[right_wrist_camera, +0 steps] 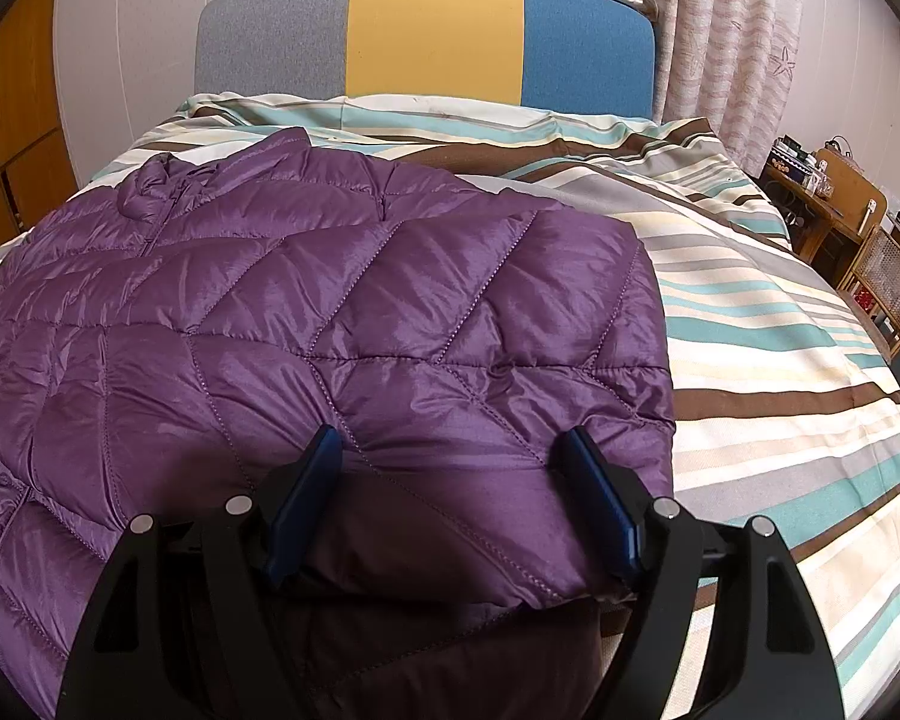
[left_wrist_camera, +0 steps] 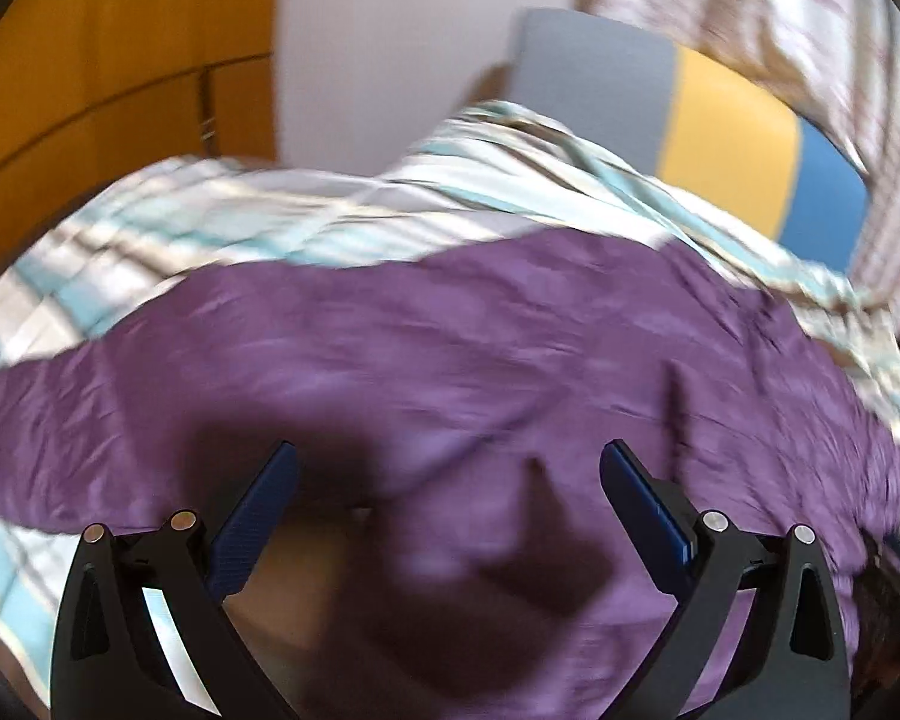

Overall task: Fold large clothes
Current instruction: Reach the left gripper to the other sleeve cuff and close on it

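A purple quilted puffer jacket (right_wrist_camera: 306, 324) lies spread on the striped bedcover (right_wrist_camera: 768, 360), its collar toward the far left. My right gripper (right_wrist_camera: 450, 456) is open, its blue fingers (right_wrist_camera: 306, 492) standing wide apart over the jacket's near hem, which sits between them. The left wrist view is motion-blurred; there the jacket (left_wrist_camera: 450, 360) fills the middle. My left gripper (left_wrist_camera: 447, 468) is open and empty just above the purple fabric, casting a dark shadow on it.
A headboard (right_wrist_camera: 432, 30) in grey, yellow and blue stands at the far end of the bed. Curtains (right_wrist_camera: 726, 30) hang at the back right. A wooden desk and chair (right_wrist_camera: 858, 240) stand to the right. Wooden wardrobe doors (left_wrist_camera: 120, 72) are at the left.
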Demonstrator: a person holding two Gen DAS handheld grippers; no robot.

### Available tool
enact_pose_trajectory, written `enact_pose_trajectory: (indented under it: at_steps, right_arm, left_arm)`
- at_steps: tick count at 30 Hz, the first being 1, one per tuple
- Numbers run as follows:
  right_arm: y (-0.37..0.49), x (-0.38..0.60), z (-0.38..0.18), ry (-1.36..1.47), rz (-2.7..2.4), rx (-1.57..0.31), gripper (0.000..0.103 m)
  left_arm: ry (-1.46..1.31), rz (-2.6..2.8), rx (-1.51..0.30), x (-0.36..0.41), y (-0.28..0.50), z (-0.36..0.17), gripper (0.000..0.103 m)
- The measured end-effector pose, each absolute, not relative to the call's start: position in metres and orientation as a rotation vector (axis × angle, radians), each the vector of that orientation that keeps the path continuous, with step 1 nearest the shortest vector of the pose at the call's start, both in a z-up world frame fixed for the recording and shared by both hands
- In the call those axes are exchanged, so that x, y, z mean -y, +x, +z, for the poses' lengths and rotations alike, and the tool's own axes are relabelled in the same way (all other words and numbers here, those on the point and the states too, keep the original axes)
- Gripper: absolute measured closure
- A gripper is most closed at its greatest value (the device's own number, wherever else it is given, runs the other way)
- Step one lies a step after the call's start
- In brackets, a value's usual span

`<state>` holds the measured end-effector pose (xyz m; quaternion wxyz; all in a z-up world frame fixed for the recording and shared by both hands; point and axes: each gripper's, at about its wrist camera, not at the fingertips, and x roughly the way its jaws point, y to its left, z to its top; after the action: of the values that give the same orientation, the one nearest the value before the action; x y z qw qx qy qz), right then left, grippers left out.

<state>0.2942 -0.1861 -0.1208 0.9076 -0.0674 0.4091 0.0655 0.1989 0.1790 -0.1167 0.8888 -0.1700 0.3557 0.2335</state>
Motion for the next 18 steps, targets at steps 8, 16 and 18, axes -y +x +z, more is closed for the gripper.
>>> enact_pose_trajectory:
  at_steps: [8, 16, 18]
  right_arm:
    - [0.294, 0.186, -0.121, -0.141, 0.134, -0.844, 0.027]
    - [0.294, 0.186, -0.121, -0.140, 0.134, -0.844, 0.027]
    - [0.294, 0.186, -0.121, -0.140, 0.134, -0.844, 0.027]
  left_arm:
    - [-0.536, 0.631, -0.709, -0.247, 0.140, -0.126, 0.003]
    - [-0.719, 0.711, -0.654, -0.296, 0.088, -0.136, 0.003]
    - [-0.759, 0.721, -0.630, -0.304, 0.079, -0.136, 0.003]
